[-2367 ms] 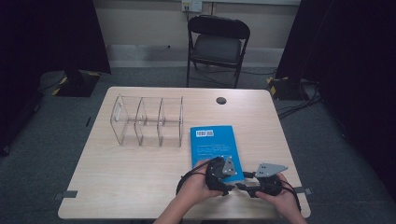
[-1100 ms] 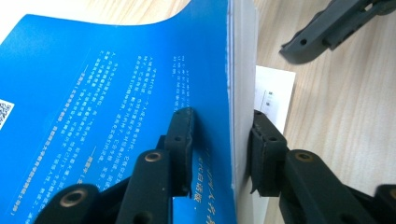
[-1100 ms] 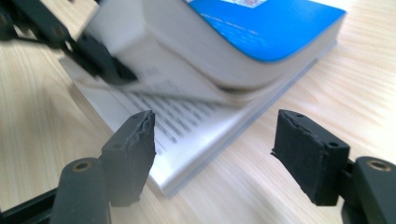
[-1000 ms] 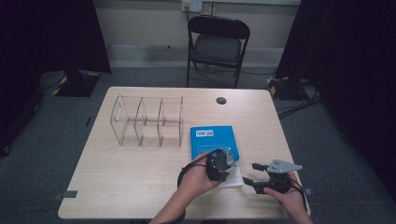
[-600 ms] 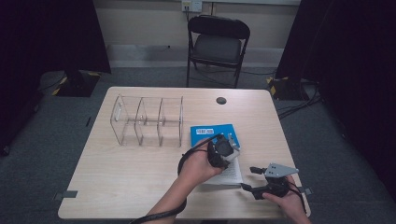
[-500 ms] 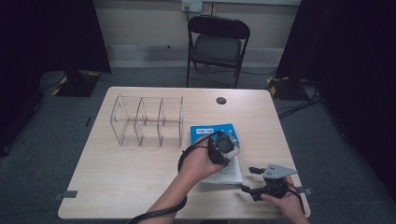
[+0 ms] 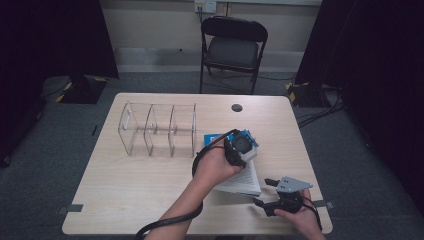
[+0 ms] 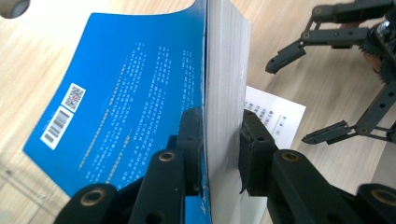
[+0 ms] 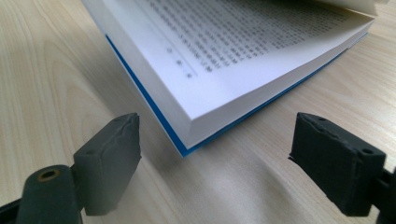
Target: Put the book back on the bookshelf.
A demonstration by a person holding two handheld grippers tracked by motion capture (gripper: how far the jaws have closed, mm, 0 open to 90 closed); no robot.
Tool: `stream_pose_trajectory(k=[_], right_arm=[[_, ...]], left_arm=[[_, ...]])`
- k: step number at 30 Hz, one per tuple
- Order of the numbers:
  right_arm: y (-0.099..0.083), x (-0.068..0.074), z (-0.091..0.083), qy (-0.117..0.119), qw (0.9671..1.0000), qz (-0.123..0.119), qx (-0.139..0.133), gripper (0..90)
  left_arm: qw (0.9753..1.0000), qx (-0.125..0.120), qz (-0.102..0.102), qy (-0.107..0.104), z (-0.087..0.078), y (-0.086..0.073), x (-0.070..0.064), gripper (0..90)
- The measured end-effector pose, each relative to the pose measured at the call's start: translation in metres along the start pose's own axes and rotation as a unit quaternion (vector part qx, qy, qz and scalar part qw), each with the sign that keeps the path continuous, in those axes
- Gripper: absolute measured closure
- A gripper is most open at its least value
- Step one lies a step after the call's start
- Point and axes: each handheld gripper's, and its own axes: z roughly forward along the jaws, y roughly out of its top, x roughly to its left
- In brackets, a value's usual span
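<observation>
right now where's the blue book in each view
High view: the blue book lies right of centre on the table, part of it lifted by the left gripper.
Left gripper view: centre, cover and a block of pages clamped between its fingers.
Right gripper view: top centre, open pages ahead of the open fingers.
Shared landmark: the printed page lying flat.

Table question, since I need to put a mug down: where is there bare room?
The near-left table, between the clear rack and the front edge, is bare. So is the far right, beyond the black disc. It is crowded near right, around the book, left gripper and right gripper.
</observation>
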Motion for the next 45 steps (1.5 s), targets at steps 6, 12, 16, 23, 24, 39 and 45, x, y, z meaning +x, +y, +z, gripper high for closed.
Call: stream_pose_trajectory(k=[6, 12, 16, 23, 24, 39, 45], right_arm=[[0.002, 0.004, 0.002, -0.002, 1.0000, -0.009, 0.004, 15.2], [0.005, 0.006, 0.009, -0.031, 0.9993, -0.019, 0.011, 15.5], [0.006, 0.004, 0.010, -0.053, 0.9984, -0.014, 0.011, 15.3], [0.002, -0.005, -0.001, -0.084, 0.9946, 0.006, -0.060, 15.9], [0.004, -0.005, -0.003, -0.086, 0.9937, 0.007, -0.072, 16.0], [0.022, 0.002, -0.003, -0.070, 0.9910, -0.046, -0.105, 13.1], [0.027, 0.002, -0.006, -0.064, 0.9899, -0.061, -0.111, 12.1]], left_arm=[[0.9999, 0.001, -0.012, 0.001, -0.006, 0.004, 0.004, 73.9], [0.9999, 0.004, -0.016, -0.003, -0.011, 0.006, 0.003, 74.0], [0.9999, 0.003, -0.014, -0.006, -0.015, 0.007, 0.001, 74.1], [0.9999, 0.010, 0.004, -0.011, -0.016, 0.007, -0.005, 74.3], [0.9998, 0.015, 0.006, -0.012, -0.016, 0.008, -0.007, 74.3], [0.9969, 0.032, 0.065, -0.031, -0.022, 0.008, -0.033, 74.3], [0.9963, 0.035, 0.069, -0.037, -0.026, 0.008, -0.038, 74.3]])
